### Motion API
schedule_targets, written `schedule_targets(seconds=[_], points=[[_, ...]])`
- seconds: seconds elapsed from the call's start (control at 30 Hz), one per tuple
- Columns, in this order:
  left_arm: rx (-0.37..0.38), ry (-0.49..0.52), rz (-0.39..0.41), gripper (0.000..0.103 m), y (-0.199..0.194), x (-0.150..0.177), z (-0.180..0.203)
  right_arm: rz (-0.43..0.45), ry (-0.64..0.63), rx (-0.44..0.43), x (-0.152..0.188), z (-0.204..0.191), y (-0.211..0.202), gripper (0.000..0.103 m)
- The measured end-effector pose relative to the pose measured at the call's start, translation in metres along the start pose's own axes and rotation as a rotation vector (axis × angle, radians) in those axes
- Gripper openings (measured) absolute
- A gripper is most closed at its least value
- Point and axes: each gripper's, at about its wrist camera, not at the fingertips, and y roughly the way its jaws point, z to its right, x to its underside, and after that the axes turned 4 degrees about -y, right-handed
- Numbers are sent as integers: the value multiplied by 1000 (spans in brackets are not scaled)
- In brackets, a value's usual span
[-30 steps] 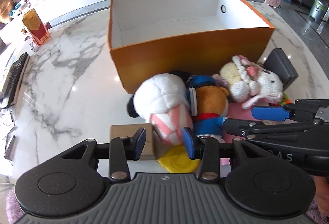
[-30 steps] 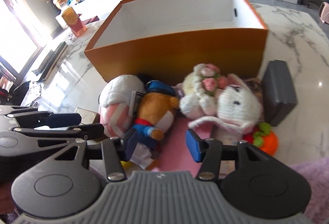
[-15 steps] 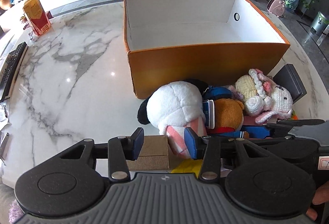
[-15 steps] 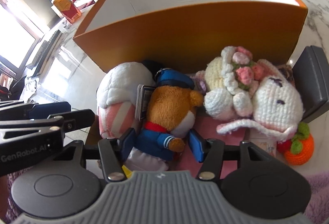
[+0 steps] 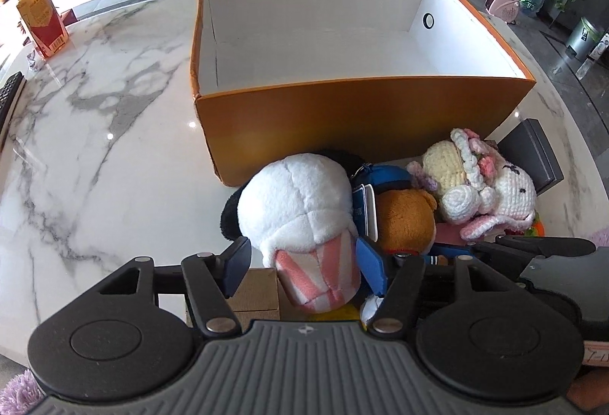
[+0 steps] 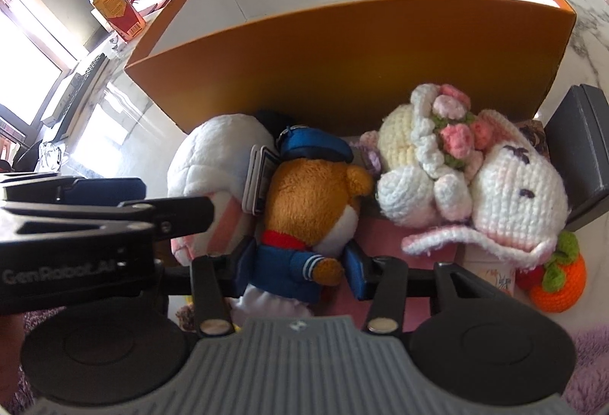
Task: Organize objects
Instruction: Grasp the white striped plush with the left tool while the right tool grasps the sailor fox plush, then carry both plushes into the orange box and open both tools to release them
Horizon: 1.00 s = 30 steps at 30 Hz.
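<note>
Straddling a white plush (image 5: 300, 217) and a sailor bear (image 6: 304, 224), both grippers, left (image 5: 304, 266) widening, right (image 6: 300, 268) narrowing ungripped, are positioned for boxing toys.

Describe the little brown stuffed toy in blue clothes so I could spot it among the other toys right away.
Find the big orange box on the marble table; a row of soft toys lies against its near wall. The brown plush bear is in the middle, between the white-and-pink plush and the crocheted bunny. Only it wears a blue cap and blue sailor jacket.
</note>
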Motion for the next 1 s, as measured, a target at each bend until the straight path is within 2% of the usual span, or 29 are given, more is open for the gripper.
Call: schedule_targets(seconds=[0.27,0.4,0.53,0.77,1.0], points=[[-35,-8,-52,73,23,-4,6,5,0,-12,1,3,0,50],[-47,3,-44,72,24,-2,8,13,-4,-19,4,4,-1,49],[-41,-8,-29,67,23,0,7,28,-13,-16,4,3,-4,45],[-28,-34,5,61,12,2,6,78,-33,-14,10,0,-23,43],[-4,-33,58,61,-21,8,14,159,-23,-24,19,2,-60,43]])
